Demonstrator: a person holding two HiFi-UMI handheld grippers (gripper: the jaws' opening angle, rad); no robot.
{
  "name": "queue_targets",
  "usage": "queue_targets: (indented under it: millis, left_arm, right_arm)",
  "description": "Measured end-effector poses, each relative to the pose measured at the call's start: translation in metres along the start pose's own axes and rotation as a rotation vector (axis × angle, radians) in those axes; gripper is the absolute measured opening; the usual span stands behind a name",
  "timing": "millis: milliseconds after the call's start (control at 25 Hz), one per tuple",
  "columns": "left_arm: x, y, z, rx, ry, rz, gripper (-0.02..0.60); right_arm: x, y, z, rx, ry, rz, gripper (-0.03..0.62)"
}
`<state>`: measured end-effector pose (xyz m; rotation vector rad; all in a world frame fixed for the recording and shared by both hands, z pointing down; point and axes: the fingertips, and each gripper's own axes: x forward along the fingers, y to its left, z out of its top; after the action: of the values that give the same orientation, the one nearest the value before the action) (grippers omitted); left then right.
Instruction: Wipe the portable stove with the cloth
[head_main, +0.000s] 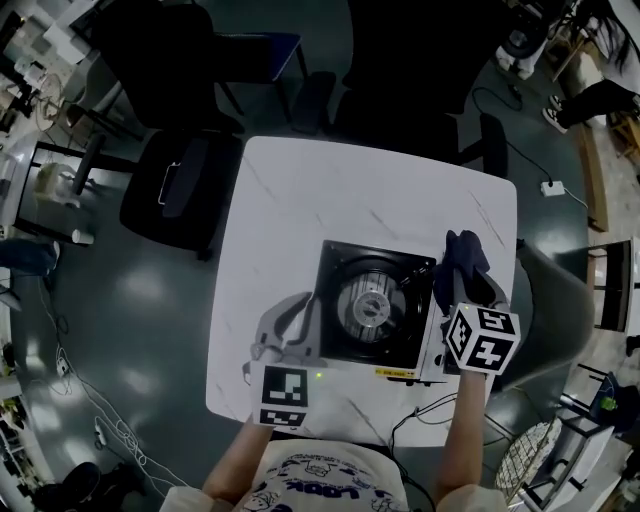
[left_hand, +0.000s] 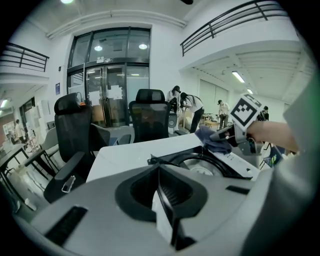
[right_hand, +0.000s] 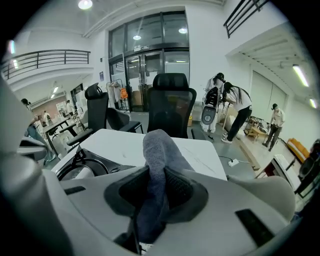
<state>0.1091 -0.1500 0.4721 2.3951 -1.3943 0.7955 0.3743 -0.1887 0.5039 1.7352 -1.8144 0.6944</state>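
Cloth (right_hand: 157, 162) sticks lengthwise from right gripper's (right_hand: 150, 202) clenched fingers, at stove's (head_main: 375, 312) right edge. Left gripper's (left_hand: 165, 202) fingers closed, empty. White surface (head_main: 300, 200); office chairs (head_main: 178, 190).

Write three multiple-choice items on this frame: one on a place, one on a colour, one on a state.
1. Where is the cloth?
A. On the floor
B. At the right side of the portable stove
C. Draped over a chair

2. What colour is the table?
A. White
B. Red
C. Green

3. What is the state of the right hand-held gripper?
A. Open and empty
B. Shut on the cloth
C. Shut on a cup

Answers:
1 B: the head view shows the dark cloth by the stove's right edge.
2 A: the top is white with faint veins.
3 B: the right gripper view shows the cloth pinched between the jaws and standing up from them.
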Motion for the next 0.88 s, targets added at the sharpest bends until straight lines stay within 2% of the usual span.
queue_targets:
  millis: [880]
  left_arm:
    - [-0.008, 0.004, -0.005, -0.001, -0.011, -0.047, 0.021]
  right_arm:
    - [-0.016, 0.005, -0.029, -0.030, 0.084, -0.051, 0.091]
